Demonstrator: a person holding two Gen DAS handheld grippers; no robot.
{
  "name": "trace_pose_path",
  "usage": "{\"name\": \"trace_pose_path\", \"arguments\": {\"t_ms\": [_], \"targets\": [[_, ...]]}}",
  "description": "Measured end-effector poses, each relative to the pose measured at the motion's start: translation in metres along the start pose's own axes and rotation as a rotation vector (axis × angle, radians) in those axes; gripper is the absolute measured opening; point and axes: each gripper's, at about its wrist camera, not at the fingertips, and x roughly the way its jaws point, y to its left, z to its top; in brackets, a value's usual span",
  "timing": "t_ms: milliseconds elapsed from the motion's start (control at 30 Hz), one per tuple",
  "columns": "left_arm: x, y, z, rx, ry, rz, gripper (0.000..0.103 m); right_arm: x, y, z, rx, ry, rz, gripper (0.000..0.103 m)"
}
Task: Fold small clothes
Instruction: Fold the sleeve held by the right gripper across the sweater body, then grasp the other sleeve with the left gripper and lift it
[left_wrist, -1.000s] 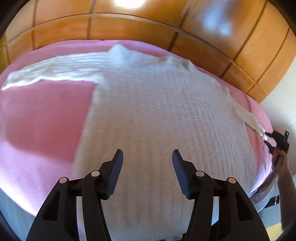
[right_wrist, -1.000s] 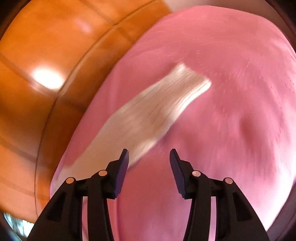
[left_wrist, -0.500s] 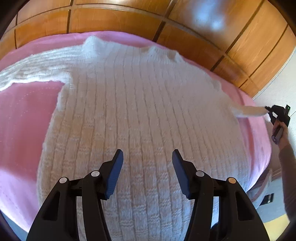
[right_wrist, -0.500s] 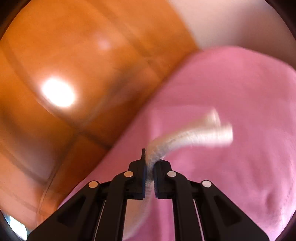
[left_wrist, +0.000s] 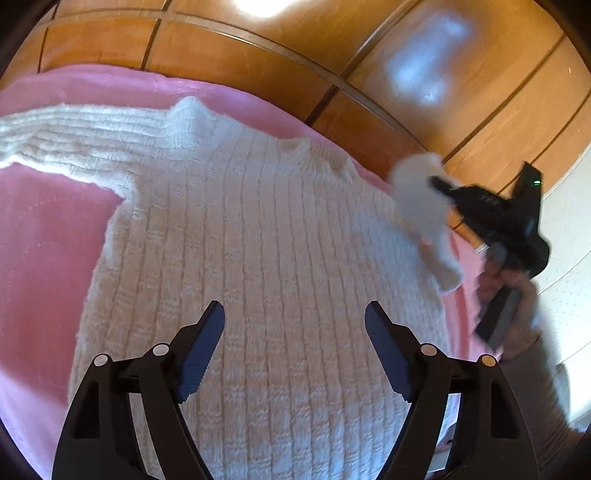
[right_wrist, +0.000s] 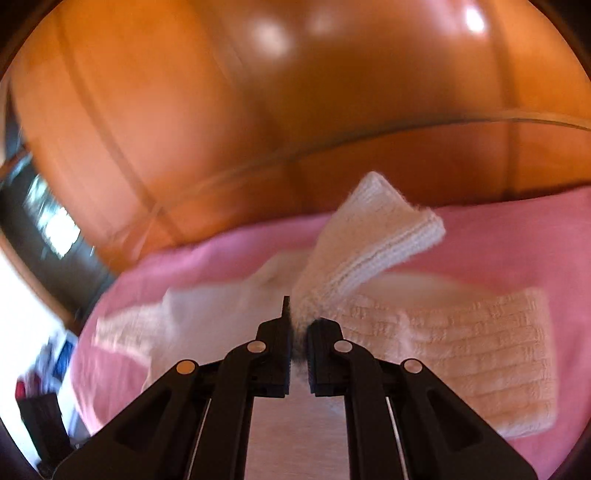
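Sweater (left_wrist: 266, 280) lies flat on the pink bedspread (left_wrist: 48, 236), left gripper (left_wrist: 293, 332) hovering spread wide above it. Right gripper (right_wrist: 298, 328) is pinched on the sleeve cuff (right_wrist: 373, 236), lifted; that fuzzy knit could slip out, or tugging could drag the body crooked.

left wrist: close above sweater (left_wrist: 277, 277), facing headboard (left_wrist: 258, 48) | right wrist: low, same sweater
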Motion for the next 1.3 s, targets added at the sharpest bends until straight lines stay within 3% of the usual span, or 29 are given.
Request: {"name": "trace_pose_path", "arguments": {"t_ms": [67, 100, 133, 267, 567, 600, 633, 667, 700, 833, 933, 1067, 1200, 1300], "targets": [[0.001, 0.004, 0.005, -0.034, -0.001, -0.025, 0.077, 0.019, 0.019, -0.010, -0.028, 0.039, 0.019, 0.025], [0.001, 0.005, 0.008, -0.045, 0.002, -0.037, 0.077, 0.022, 0.024, -0.017, -0.029, 0.046, 0.042, 0.047], [0.000, 0.007, 0.011, -0.053, 0.007, -0.049, 0.077, 0.023, 0.027, -0.020, -0.019, 0.035, 0.057, 0.051], [0.014, 0.006, 0.023, -0.071, 0.020, -0.077, 0.077, 0.003, 0.015, -0.030, 0.031, 0.005, 0.068, 0.058], [0.084, 0.018, 0.056, -0.162, 0.098, -0.036, 0.075, -0.081, -0.052, -0.085, 0.116, -0.010, -0.092, 0.070], [0.093, 0.019, 0.059, -0.170, 0.099, -0.024, 0.066, -0.087, -0.062, -0.092, 0.136, -0.010, -0.118, 0.071], [0.099, 0.017, 0.063, -0.166, 0.098, -0.020, 0.043, -0.094, -0.068, -0.095, 0.145, -0.011, -0.128, 0.071], [0.105, 0.014, 0.068, -0.151, 0.108, -0.028, 0.029, -0.098, -0.074, -0.097, 0.160, -0.014, -0.141, 0.071], [0.113, 0.009, 0.073, -0.126, 0.134, -0.037, 0.008, -0.100, -0.082, -0.098, 0.185, -0.019, -0.156, 0.071], [0.092, -0.005, 0.096, -0.051, 0.031, -0.008, 0.006, -0.101, -0.090, -0.086, 0.209, -0.054, -0.164, 0.072], [0.073, -0.004, 0.109, -0.026, -0.047, 0.037, 0.006, -0.079, -0.082, -0.070, 0.181, -0.053, -0.155, 0.071], [0.078, 0.009, 0.115, 0.000, -0.040, 0.153, 0.006, -0.028, -0.077, -0.059, 0.152, 0.011, -0.189, 0.069], [0.097, 0.023, 0.106, 0.032, 0.005, 0.289, 0.007, 0.012, -0.076, -0.070, 0.144, 0.079, -0.267, 0.069], [0.097, 0.035, 0.098, 0.015, 0.020, 0.271, 0.030, 0.024, -0.066, -0.079, 0.089, 0.055, -0.335, 0.080]]}}
